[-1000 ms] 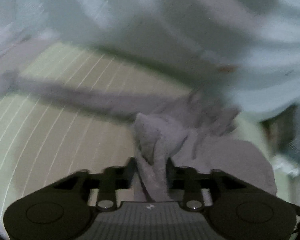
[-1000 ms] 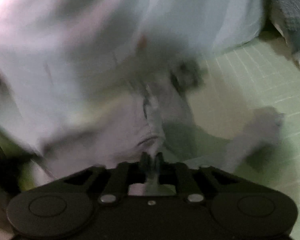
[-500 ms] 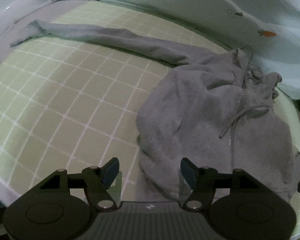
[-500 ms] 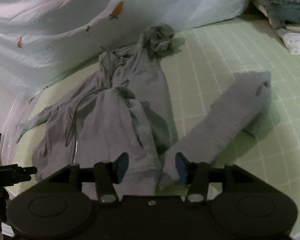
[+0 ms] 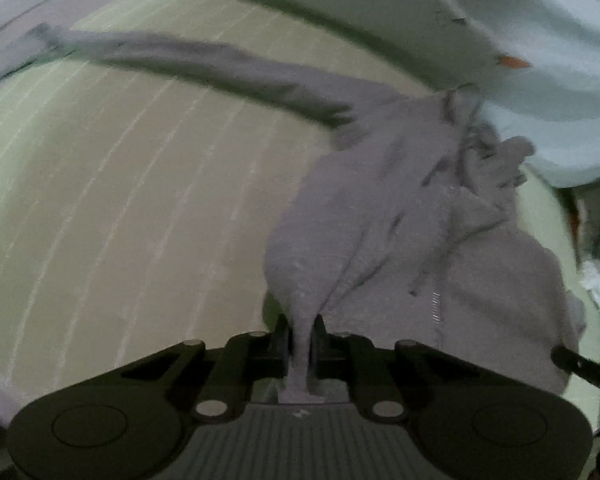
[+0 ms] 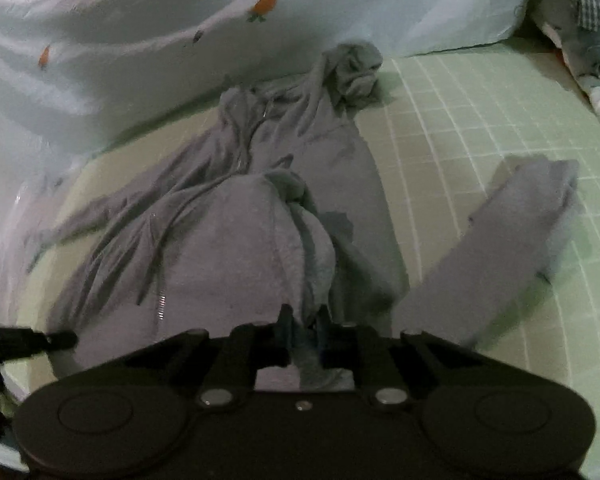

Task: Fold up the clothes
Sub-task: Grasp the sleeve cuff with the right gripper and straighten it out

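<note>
Grey hoodie (image 5: 400, 220) hem pinched by L tongs (image 5: 300, 336) & R tongs (image 6: 303, 328), both low.

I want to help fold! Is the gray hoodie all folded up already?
Not yet. The gray hoodie lies rumpled on the green checked sheet, one sleeve stretched out sideways. Both the left gripper and right gripper pinch its bottom edge.

The grey fleece zip hoodie (image 6: 228, 240) lies on the green grid-patterned bed sheet (image 6: 480, 120), its hood (image 6: 352, 64) against the pale carrot-print duvet (image 6: 140, 40) behind; folded clothes (image 6: 588, 20) sit far right.
</note>
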A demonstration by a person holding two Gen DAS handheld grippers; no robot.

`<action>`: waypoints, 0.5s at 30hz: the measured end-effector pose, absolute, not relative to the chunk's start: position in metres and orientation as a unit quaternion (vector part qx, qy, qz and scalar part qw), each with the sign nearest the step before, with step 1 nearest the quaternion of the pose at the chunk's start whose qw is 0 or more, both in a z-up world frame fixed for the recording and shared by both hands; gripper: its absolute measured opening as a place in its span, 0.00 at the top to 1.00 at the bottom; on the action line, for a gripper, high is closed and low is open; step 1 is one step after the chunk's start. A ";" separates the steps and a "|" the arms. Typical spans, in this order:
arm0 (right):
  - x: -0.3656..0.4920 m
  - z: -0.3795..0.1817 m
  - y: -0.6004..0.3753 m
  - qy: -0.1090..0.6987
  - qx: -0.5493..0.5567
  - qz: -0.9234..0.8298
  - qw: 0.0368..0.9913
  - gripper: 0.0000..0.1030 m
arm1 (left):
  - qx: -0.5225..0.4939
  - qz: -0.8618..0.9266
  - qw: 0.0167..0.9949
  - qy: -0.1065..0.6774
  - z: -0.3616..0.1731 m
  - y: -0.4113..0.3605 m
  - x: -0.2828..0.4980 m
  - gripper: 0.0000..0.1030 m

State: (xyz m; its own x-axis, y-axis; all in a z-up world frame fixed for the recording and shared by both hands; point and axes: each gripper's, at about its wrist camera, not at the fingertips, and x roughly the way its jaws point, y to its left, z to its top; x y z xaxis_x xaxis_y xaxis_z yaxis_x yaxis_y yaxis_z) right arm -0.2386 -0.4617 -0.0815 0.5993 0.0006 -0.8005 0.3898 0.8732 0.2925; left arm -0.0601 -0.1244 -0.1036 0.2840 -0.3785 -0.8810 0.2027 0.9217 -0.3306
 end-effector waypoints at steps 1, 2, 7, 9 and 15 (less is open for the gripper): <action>-0.243 -0.084 -0.456 0.443 0.220 -0.113 0.862 0.88 | -0.073 -0.172 0.795 0.577 -0.108 -0.121 -0.063 0.87; -0.245 -0.091 -0.451 0.455 0.223 -0.116 0.854 0.88 | -0.071 -0.165 0.793 0.582 -0.112 -0.121 -0.065 0.86; -0.253 -0.093 -0.447 0.452 0.244 -0.148 0.845 0.60 | -0.046 -0.159 0.797 0.581 -0.111 -0.136 -0.062 0.63; -0.259 -0.080 -0.457 0.424 0.227 -0.176 0.859 0.45 | -0.036 -0.157 0.806 0.570 -0.105 -0.146 -0.061 0.50; -0.276 -0.074 -0.529 0.367 0.262 -0.285 0.846 0.37 | -0.064 -0.123 0.828 0.543 -0.079 -0.165 -0.070 0.36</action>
State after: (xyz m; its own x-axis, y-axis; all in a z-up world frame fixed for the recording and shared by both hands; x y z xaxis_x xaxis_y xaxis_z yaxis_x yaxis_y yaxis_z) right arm -0.2763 -0.5291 -0.0738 0.5683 -0.2897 -0.7701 0.6748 0.6996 0.2348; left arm -0.0702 -0.1646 -0.0787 0.3791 -0.2728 -0.8842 0.1341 0.9617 -0.2392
